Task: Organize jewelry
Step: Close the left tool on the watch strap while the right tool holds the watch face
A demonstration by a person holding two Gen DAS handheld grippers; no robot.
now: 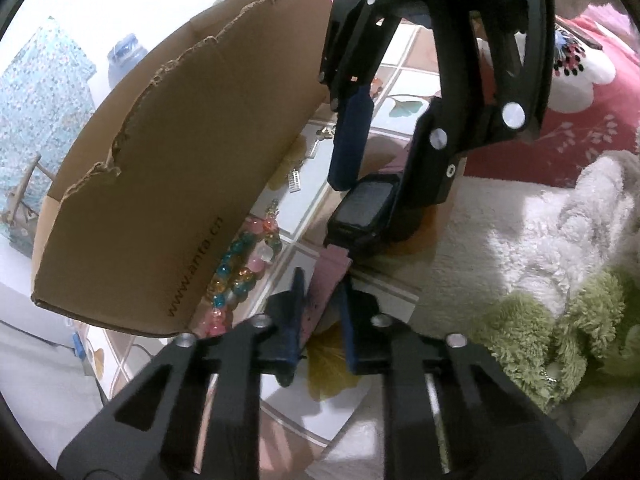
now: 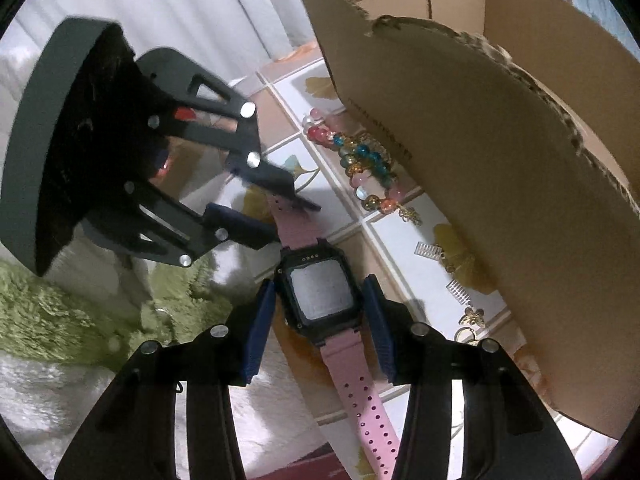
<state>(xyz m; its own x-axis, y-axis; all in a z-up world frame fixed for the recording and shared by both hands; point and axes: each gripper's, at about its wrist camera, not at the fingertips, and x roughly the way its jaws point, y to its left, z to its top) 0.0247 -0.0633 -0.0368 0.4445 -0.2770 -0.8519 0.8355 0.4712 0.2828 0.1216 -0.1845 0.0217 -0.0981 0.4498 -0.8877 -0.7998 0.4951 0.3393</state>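
Note:
A pink-strapped watch with a black square face (image 2: 320, 292) lies on the tiled cloth. My right gripper (image 2: 320, 316) is open with its blue pads on either side of the watch face, not touching it. My left gripper (image 1: 320, 316) stands around the far end of the pink strap (image 1: 328, 280); its pads sit close to the strap, and I cannot tell whether they press it. It also shows in the right wrist view (image 2: 280, 216). A string of coloured glass beads (image 2: 360, 160) lies beside the cardboard box (image 2: 500, 160), also visible in the left wrist view (image 1: 240, 264).
Small gold and silver charms (image 2: 456, 280) lie along the box's base. A green and white fluffy rug (image 1: 560, 280) borders the cloth. A red floral cloth (image 1: 580, 120) lies beyond it. A patterned blue bag (image 1: 44, 120) stands behind the box.

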